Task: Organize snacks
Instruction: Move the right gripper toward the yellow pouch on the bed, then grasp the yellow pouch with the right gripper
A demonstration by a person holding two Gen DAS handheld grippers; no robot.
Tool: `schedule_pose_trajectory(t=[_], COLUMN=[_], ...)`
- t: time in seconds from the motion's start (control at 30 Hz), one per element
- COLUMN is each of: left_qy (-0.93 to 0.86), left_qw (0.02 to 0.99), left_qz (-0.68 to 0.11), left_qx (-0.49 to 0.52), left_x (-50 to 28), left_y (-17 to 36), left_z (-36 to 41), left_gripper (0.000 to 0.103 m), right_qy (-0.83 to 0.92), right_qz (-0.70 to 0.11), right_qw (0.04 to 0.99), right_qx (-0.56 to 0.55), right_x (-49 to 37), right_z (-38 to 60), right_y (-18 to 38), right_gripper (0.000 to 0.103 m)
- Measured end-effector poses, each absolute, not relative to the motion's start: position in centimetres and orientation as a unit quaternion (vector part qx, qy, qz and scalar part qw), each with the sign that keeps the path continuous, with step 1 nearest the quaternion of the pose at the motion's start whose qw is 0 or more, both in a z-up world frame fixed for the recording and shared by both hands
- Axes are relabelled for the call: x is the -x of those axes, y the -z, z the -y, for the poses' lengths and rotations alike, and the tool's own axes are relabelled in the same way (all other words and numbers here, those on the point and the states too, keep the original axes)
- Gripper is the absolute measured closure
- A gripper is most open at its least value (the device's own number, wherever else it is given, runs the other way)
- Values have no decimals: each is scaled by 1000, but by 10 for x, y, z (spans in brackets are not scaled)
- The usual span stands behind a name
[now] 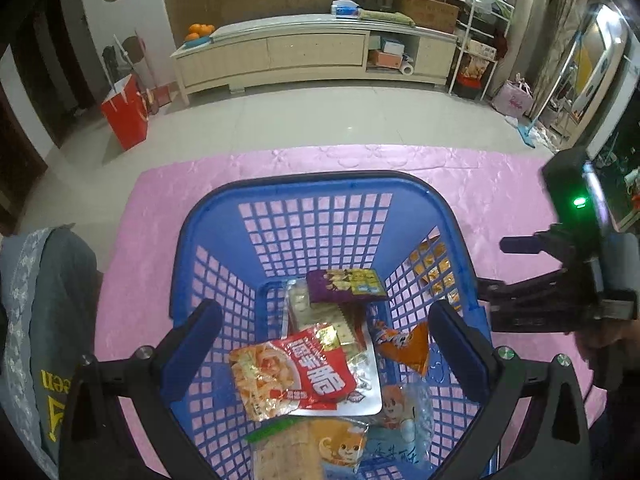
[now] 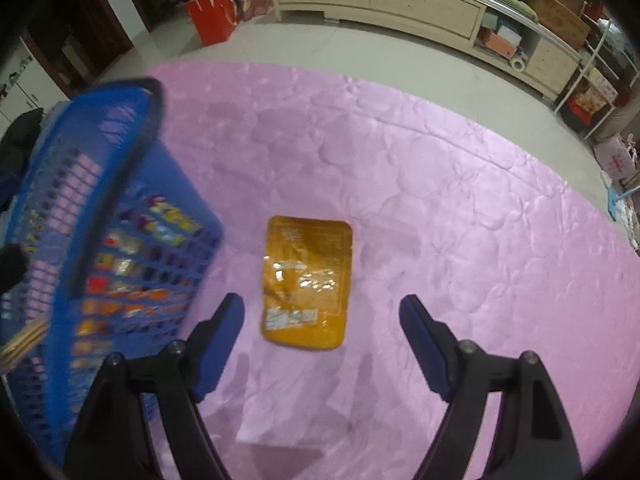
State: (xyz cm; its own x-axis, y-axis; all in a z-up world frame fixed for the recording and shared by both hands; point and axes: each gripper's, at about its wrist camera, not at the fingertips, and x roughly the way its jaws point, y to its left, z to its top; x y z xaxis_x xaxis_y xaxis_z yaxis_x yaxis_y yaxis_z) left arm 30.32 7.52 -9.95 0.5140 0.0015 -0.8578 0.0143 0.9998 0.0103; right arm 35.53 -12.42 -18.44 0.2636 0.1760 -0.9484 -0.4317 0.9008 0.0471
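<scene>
Right wrist view: pouch [image 2: 306, 282] lies ahead between your wide, empty right gripper [image 2: 322, 316] jaws.
Its long axis runs away from you; left gripper [image 1: 326, 330], open and empty, hangs over the basket [image 1: 208, 216].

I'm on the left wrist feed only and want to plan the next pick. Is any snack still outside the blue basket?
Observer: Yes, one orange snack pouch lies flat on the pink cloth, right of the blue basket.
Operator: Is the right gripper on it?
Observer: No. The right gripper is open, its fingers either side of the pouch's near end, not touching.
Operator: Anything else loose there?
Observer: Nothing else on the cloth in that view.
</scene>
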Motion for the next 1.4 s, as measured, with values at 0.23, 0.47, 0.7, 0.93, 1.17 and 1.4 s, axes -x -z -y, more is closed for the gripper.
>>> schedule_pose_trajectory(t=[0.23,0.47,0.7,0.93,1.17,1.4], left_qy=[2,7,14,12,16,12], left_qw=[864,865,865,873,885,902], left_qz=[-503,-502,-502,-487,-465,-432], left_qx=[-7,-13,9,14,9,16], left_x=[-312,-310,-311,-303,-281,-249], left_y=[107,115,117,109,86,51], left_z=[-74,-68,-69,-71,-69,-82], left_gripper=[1,1,1,1,1,1], right_qy=[-207,-205,-231,-237,-243,-258], right_qz=[-600,-569,-564,-577,-536,-492], right_qw=[766,781,775,772,797,819], right_qx=[105,159,166,124,137,144], right_x=[-369,-358,-340,-327,-299,-269], right_z=[118,103,104,113,115,101], right_y=[220,222,210,201,142,80], right_gripper=[18,26,79,79,79,79])
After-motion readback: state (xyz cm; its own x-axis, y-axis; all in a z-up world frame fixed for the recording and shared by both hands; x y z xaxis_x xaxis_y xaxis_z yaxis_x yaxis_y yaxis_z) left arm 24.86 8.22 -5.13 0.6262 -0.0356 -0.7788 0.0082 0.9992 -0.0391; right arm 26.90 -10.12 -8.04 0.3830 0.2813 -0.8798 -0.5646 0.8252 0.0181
